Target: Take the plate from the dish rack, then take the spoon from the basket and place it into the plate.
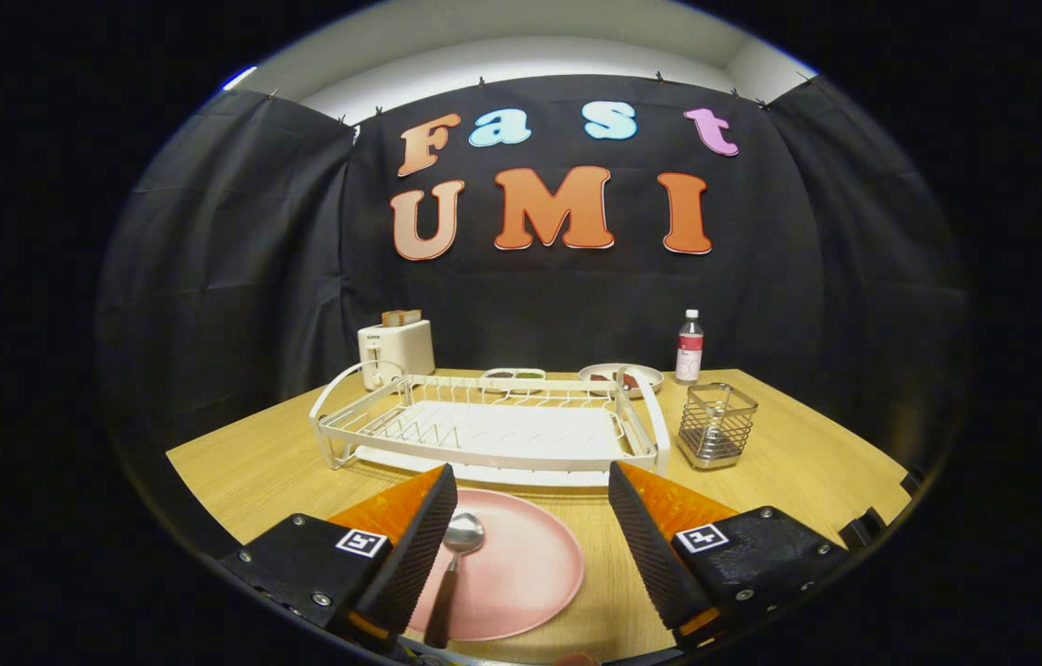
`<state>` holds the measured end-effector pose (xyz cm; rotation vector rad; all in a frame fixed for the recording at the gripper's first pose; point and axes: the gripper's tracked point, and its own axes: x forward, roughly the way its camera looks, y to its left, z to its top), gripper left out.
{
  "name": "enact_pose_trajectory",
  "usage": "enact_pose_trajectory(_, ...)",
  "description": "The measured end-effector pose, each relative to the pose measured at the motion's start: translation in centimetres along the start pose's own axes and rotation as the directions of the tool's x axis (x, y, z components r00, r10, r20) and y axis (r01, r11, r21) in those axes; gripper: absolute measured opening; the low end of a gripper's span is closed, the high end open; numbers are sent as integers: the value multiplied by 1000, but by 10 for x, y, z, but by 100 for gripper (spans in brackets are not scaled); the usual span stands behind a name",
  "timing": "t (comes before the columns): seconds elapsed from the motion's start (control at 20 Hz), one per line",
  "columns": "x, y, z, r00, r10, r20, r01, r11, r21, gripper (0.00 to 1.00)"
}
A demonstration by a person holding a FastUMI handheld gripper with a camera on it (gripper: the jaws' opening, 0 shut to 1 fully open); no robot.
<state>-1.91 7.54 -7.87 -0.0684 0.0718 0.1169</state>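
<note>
The gripper (532, 504) hangs with fingers spread wide, gripping nothing. Between them lies the pink plate (521, 569) on the wooden table (243, 462), the spoon (454, 564) resting in it by the left finger. Beyond stand the white dish rack (493, 427), wire basket (717, 424), toaster (396, 351) and bottle (689, 348).

Black cloth walls (234, 259) enclose a wooden table (252, 462) under a white ceiling (521, 46).

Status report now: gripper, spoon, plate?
Gripper open, holding nothing. Metal spoon with dark handle lies on round pink plate, beside one finger. Nothing in the way.
</note>
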Motion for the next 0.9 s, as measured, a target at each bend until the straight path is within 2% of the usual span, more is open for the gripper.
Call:
enact_pose_trajectory(0.4,2,-88,36,988,-146,49,145,989,31,97)
enact_pose_trajectory(0.65,0,-123,46,974,-218,64,217,976,21,97)
enact_pose_trajectory(0.9,-3,-126,52,971,-223,84,221,975,32,97)
